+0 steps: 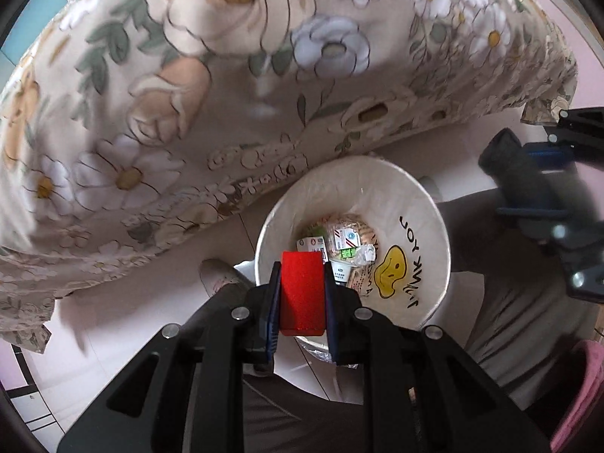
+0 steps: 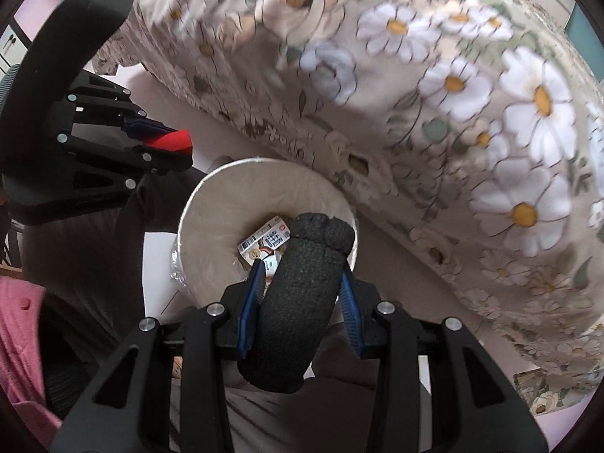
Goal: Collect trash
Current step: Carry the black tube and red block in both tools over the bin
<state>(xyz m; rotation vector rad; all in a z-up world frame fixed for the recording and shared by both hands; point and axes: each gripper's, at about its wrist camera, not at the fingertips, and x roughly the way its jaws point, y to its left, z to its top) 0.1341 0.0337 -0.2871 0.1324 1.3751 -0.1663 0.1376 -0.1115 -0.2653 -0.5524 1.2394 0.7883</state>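
My left gripper point(image 1: 302, 283) points down and is shut on a red block point(image 1: 303, 294), right above a white trash bin point(image 1: 415, 204) lined with a plastic bag. The bin holds cartons and wrappers point(image 1: 345, 241). My right gripper point(image 2: 300, 271) is shut on a dark grey foam tube point(image 2: 298, 302), hanging over the same bin point(image 2: 211, 222) with a small carton point(image 2: 264, 243) visible inside. In the left wrist view the right gripper point(image 1: 528, 188) with the foam tube point(image 1: 509, 166) shows at the right edge. The left gripper point(image 2: 181, 143) with the red block point(image 2: 173, 139) appears at upper left in the right wrist view.
A table draped in a floral cloth point(image 1: 188, 113) overhangs just behind the bin, and it fills the right side point(image 2: 453, 113) of the right wrist view. A person's grey trouser legs point(image 1: 509, 302) flank the bin, over a pale tiled floor point(image 1: 132, 321). A pink cushion point(image 2: 22, 321) lies near the left edge.
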